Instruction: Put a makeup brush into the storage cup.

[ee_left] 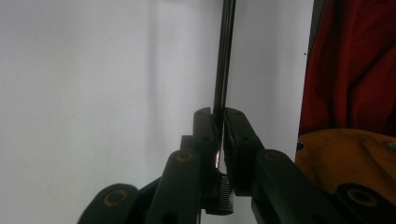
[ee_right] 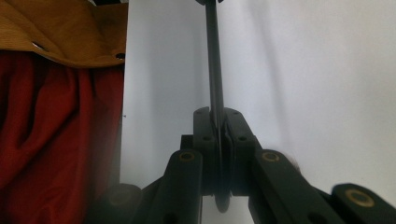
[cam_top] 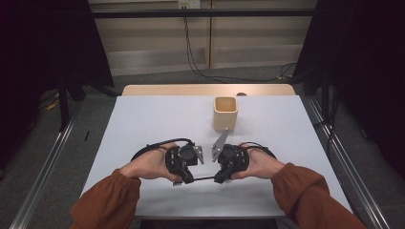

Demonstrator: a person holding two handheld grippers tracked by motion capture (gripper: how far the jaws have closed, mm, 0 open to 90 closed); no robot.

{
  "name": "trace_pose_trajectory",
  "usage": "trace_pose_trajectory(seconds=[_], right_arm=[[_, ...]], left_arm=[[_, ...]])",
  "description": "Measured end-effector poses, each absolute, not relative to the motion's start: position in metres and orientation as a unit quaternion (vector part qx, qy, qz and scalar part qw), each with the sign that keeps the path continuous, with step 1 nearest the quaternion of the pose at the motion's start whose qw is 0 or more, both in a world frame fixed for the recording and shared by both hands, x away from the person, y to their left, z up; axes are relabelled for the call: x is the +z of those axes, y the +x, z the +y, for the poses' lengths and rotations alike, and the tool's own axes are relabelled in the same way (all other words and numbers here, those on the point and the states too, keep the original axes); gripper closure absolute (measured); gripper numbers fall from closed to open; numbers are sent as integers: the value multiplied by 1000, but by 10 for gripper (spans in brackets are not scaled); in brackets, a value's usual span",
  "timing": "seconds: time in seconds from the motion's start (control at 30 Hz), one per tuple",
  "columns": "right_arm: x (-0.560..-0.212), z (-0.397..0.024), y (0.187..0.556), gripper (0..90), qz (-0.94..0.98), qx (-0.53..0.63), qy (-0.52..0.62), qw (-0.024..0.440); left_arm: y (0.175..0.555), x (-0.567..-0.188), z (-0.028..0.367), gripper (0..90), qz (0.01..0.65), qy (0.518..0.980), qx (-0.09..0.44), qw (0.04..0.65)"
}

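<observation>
Left gripper (cam_top: 187, 179) — jaws pinched tight on one end of a thin, dark, straight rod (cam_top: 203, 178); in the left gripper view the rod (ee_left: 223, 60) runs up and away from the clamped pads over the pale table. Right gripper (cam_top: 218, 180) — jaws likewise clamped on the rod's other end; in the right gripper view the rod (ee_right: 214, 65) stands between the pressed pads, a rounded end poking out beneath them. The rod spans level between the two grippers, low over the near part of the white rectangular table top (cam_top: 143, 124). Both hands (cam_top: 148, 166) hold the grippers close together, knuckles outward, rust-orange sleeves (cam_top: 107, 200) coming in from below. A grey three-cornered plate on each gripper. Further out — a small, light wooden, square open cup (cam_top: 225, 113) stands upright toward the table's far edge, well apart from the rod.
</observation>
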State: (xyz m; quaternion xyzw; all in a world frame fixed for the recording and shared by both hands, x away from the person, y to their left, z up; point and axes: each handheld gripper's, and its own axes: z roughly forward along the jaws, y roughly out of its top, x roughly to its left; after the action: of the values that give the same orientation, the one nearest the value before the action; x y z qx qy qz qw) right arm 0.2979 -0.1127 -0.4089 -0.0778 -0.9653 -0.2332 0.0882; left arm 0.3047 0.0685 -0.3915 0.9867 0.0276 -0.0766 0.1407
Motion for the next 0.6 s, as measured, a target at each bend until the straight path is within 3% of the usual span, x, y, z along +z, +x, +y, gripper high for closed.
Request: trace_pose_trajectory(seconds=[0.33,0.47,0.57,0.6], right_arm=[[-408,-118,298,858,-963,-245,-79,77],[-409,-120,298,858,-962,-244,-87,82],[-411,-122,298,858,-962,-244,-92,81],[-411,-122,298,858,-962,-244,-92,81]], left_arm=[[309,-389,71,763,42,980,-75,182],[310,-390,74,661,48,977,-63,197],[311,-391,78,516,60,972,-61,217],[311,-392,79,516,70,970,-59,224]])
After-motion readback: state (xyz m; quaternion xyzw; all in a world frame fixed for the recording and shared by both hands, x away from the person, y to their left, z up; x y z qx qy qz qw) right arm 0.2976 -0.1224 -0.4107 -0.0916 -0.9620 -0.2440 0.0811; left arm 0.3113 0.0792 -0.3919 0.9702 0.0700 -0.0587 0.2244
